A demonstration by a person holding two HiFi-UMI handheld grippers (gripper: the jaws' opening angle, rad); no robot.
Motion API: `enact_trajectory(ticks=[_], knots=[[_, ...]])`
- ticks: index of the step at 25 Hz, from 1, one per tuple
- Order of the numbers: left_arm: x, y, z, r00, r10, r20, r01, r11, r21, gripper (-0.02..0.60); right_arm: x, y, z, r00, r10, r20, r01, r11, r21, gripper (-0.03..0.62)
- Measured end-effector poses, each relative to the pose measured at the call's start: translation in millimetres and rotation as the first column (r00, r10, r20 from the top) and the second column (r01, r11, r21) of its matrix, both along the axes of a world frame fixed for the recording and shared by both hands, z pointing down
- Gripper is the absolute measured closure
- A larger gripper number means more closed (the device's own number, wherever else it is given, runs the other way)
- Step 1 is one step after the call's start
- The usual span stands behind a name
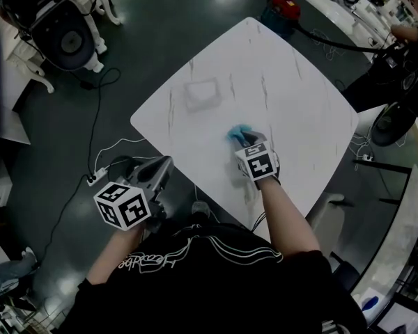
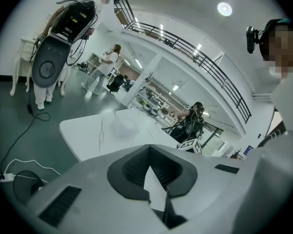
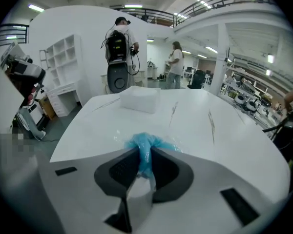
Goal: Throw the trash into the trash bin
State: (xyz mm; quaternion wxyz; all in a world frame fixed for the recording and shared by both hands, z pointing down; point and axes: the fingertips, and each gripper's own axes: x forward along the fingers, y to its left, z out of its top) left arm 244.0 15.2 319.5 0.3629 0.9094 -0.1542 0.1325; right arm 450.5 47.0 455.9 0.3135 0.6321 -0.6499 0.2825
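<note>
A crumpled blue plastic wrapper (image 1: 238, 133) lies on the white marble table (image 1: 292, 75), near its front edge. My right gripper (image 1: 249, 142) points down at it and is shut on it. In the right gripper view the blue wrapper (image 3: 145, 147) is squeezed between the two dark pads (image 3: 121, 172) of that gripper (image 3: 145, 168). My left gripper (image 1: 164, 167) hangs off the table's left corner, above the floor. In its own view the left gripper (image 2: 158, 186) has its jaws together with nothing between them.
A pale translucent box (image 1: 203, 92) sits on the table beyond the wrapper. On the dark floor are cables (image 1: 97, 110), a power strip (image 1: 95, 179), a white machine (image 1: 70, 37) at top left and a red canister (image 1: 283, 5). A person (image 1: 397, 54) stands at the right.
</note>
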Motion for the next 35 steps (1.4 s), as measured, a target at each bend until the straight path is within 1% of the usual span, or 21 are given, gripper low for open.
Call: enact_trajectory(ticks=[4,9,12,15,19,22,27,31,35], knots=[[-2,-1,-2,1.000,0.002,-0.010,-0.002,1.000,-0.002,0.575,-5,-5,-33,1.000,0.010,-0.021,-0.008,0.995,0.101,0.510],[0,-4,-7,1.000,0.017,-0.026,-0.017,1.000,-0.002,0.577,-14,-12,-89,1.000,0.016,-0.008,-0.014,0.971,0.239,0.510],[-1,-4,-17,0.998,0.034,-0.045,-0.034,0.999,0.011,0.575,-23,-10,-124,0.999,0.024,0.030,-0.032,0.941,0.337,0.510],[-3,-8,-30,0.997,0.052,-0.065,-0.050,0.998,0.029,0.575,-30,-9,-158,0.996,0.028,0.087,-0.063,0.902,0.427,0.510],[-11,-13,-45,0.993,0.084,-0.086,-0.079,0.995,0.053,0.577,-44,-7,-198,0.992,0.012,0.124,-0.075,0.849,0.524,0.510],[-21,-18,-53,0.990,0.104,-0.097,-0.098,0.993,0.061,0.577,-58,-9,-215,0.995,0.017,0.103,-0.071,0.834,0.547,0.510],[-48,-27,-68,0.984,0.135,-0.117,-0.127,0.989,0.074,0.575,-92,-9,-235,0.995,0.037,0.088,-0.080,0.824,0.561,0.510],[-78,-41,-76,0.983,0.117,-0.139,-0.107,0.991,0.077,0.575,-125,-13,-243,0.997,0.027,0.078,-0.066,0.826,0.559,0.510],[-115,-56,-73,0.985,0.084,-0.147,-0.075,0.995,0.066,0.575,-164,-29,-243,0.997,-0.001,0.074,-0.040,0.832,0.553,0.510]])
